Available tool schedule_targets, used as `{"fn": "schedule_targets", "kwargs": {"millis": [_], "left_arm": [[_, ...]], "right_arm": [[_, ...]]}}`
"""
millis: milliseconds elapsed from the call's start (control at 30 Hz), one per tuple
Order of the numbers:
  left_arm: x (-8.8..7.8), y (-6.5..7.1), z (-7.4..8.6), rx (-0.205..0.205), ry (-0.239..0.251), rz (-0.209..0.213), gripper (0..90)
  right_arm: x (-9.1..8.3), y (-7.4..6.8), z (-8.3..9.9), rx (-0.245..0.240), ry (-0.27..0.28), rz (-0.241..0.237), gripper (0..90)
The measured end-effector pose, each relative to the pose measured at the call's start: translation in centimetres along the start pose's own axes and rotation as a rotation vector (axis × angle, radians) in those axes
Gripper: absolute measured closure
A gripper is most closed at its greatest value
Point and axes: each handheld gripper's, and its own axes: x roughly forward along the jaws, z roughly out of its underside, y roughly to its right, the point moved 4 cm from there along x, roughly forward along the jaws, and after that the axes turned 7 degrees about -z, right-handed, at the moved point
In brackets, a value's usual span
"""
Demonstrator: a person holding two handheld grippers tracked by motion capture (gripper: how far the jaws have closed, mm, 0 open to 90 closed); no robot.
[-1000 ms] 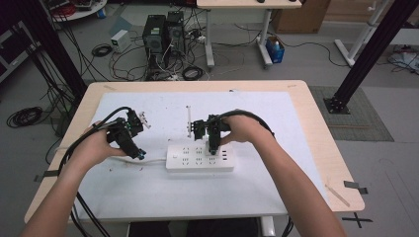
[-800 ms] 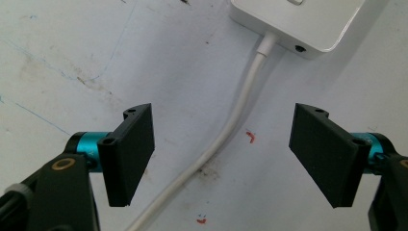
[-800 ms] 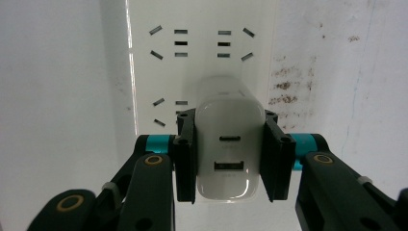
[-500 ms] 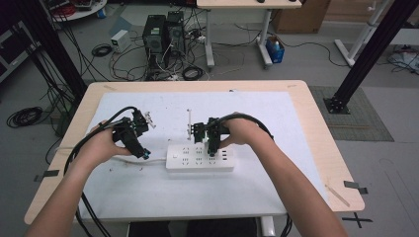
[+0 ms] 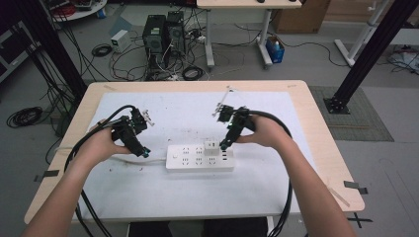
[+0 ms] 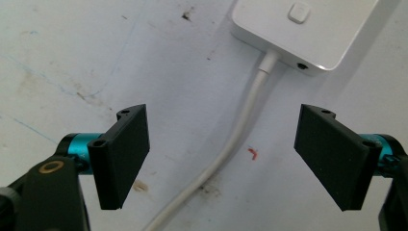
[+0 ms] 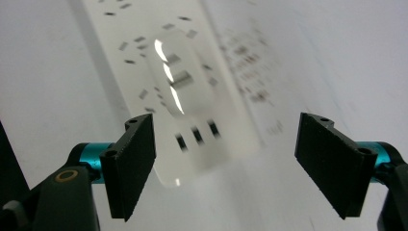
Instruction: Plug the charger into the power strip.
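Table [image 5: 316, 148]: light wood top with a white sheet over most of it, stained in places.
Power strip [image 5: 190, 158]: white, lying flat on the sheet near the middle, long side running left to right.
Cord [image 6: 235, 139]: white, leaves the strip's left end and curves toward the near left.
Plug [image 5: 211, 147]: small white block sitting in the strip, right of its middle.
Left gripper [image 5: 141, 150]: jaws wide apart, holding nothing, just left of the strip, over the cord.
Right gripper [image 5: 225, 144]: jaws wide apart, empty, just beside the plug; that view is blurred.
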Motion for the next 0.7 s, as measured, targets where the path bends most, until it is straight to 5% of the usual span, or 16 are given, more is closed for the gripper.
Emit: {"fn": "schedule_targets", "kwargs": {"millis": [67, 100, 133, 167, 200, 267, 467, 700], "left_arm": [[-0.1, -0.3, 0.0, -0.019, 0.011, -0.004, 19.8], [-0.1, -0.4, 0.0, -0.024, 0.014, -0.006, 18.8], [-0.2, -0.6, 0.0, -0.03, 0.015, -0.007, 18.8], [-0.2, -0.7, 0.0, -0.037, 0.023, -0.009, 18.7], [-0.3, -0.9, 0.1, -0.037, 0.022, -0.01, 18.7], [-0.5, -1.1, 0.2, -0.043, 0.026, -0.017, 18.7], [-0.8, -1.6, 0.2, -0.052, 0.023, -0.031, 18.7], [-0.9, -1.6, 0.2, -0.056, 0.02, -0.034, 18.7]], "right_arm": [[-1.8, 0.8, 1.7, 0.125, 0.023, 0.047, 21.7], [-3.0, 1.5, 3.4, 0.252, 0.037, 0.08, 21.7], [-3.0, 1.5, 3.4, 0.252, 0.037, 0.08, 21.7], [-4.1, 2.2, 5.2, 0.368, 0.048, 0.12, 21.6], [-4.1, 2.2, 5.2, 0.368, 0.048, 0.12, 21.6], [-5.0, 2.9, 7.0, 0.454, 0.05, 0.132, 17.4], [-5.9, 3.6, 10.1, 0.518, 0.047, 0.164, 16.5], [-6.3, 3.9, 11.0, 0.531, 0.05, 0.17, 16.5]]}}
